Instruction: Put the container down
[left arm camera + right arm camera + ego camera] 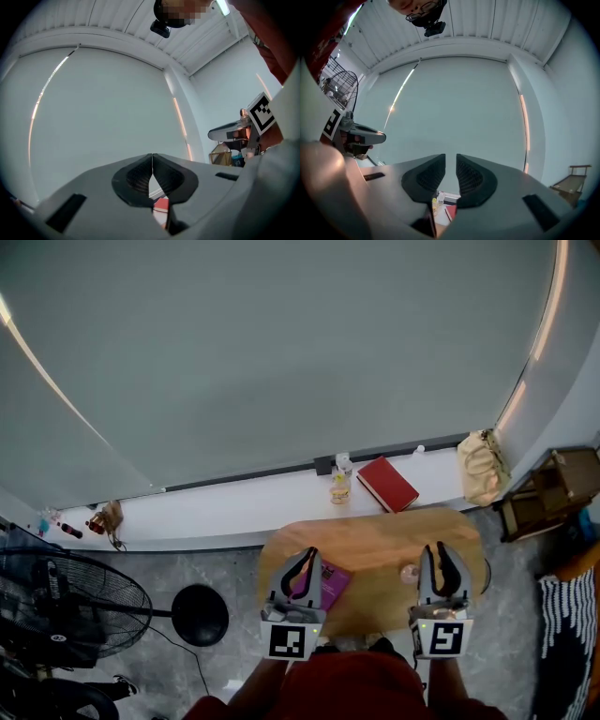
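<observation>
- The left claw (152, 163) is staying closed in its own view, its two dark jaws meeting tip to tip with nothing between them.
- The right claw (450, 165) is standing slightly apart, with a narrow slit showing between its jaws, and it is gripping nothing.
- The container (410, 573), a small round pinkish thing, is resting on the wooden table (375, 535) in the lower centre of the head view. It is sitting just left of the right claw and outside its jaws.
- A purple item (331, 583) is lying on the table just right of the left claw.
- Above the table in the frame, a white ledge (234, 507) is carrying a red book (387, 483), a small bottle (340, 486) just left of it, and a tan bag (483, 468) toward the right.
- A black fan (66, 601) is standing on the floor at the lower left.
</observation>
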### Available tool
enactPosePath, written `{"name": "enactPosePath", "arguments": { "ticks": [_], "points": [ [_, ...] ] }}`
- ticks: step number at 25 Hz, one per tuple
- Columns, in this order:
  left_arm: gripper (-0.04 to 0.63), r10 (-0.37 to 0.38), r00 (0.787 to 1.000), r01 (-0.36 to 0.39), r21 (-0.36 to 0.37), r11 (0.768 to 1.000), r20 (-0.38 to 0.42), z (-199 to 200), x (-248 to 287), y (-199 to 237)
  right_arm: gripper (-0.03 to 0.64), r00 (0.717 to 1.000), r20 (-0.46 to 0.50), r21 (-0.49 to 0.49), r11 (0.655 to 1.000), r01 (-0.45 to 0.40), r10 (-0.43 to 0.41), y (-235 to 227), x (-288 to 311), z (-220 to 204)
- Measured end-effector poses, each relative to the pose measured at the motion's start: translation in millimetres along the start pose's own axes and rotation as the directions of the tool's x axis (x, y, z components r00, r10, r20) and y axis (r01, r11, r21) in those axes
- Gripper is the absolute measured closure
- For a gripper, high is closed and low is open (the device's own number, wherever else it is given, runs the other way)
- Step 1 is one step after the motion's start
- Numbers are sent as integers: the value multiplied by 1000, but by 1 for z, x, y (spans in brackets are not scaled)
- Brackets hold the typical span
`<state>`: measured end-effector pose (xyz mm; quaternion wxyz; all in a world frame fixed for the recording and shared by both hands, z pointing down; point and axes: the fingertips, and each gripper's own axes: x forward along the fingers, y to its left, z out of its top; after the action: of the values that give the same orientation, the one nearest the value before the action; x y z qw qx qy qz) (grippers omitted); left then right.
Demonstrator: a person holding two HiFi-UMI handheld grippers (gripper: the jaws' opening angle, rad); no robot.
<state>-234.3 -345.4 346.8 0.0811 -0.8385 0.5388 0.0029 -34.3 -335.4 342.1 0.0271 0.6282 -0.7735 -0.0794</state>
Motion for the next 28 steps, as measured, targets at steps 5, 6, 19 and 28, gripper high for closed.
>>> {"name": "enactPosePath", "arguments": {
  "ticks": [5, 6, 19, 28],
  "points": [
    [586, 5, 1000, -5, 2, 1000, -14, -4, 3, 2, 618, 1000, -10, 7, 1000, -3, 3, -1, 1, -4],
    [586, 7, 1000, -7, 2, 1000, -16, -4, 3, 2, 619, 1000, -17, 9, 1000, -3, 3, -2, 1, -4],
    [586, 28, 999, -28, -17, 999, -18, -7, 1, 2, 618, 999, -34, 21, 1000, 1, -1, -7, -2, -12],
    [586, 32, 999, -32, -18, 999, -27, -6, 1, -1, 618, 1000, -20, 2, 1000, 9, -9, -15, -5, -12]
  ]
}}
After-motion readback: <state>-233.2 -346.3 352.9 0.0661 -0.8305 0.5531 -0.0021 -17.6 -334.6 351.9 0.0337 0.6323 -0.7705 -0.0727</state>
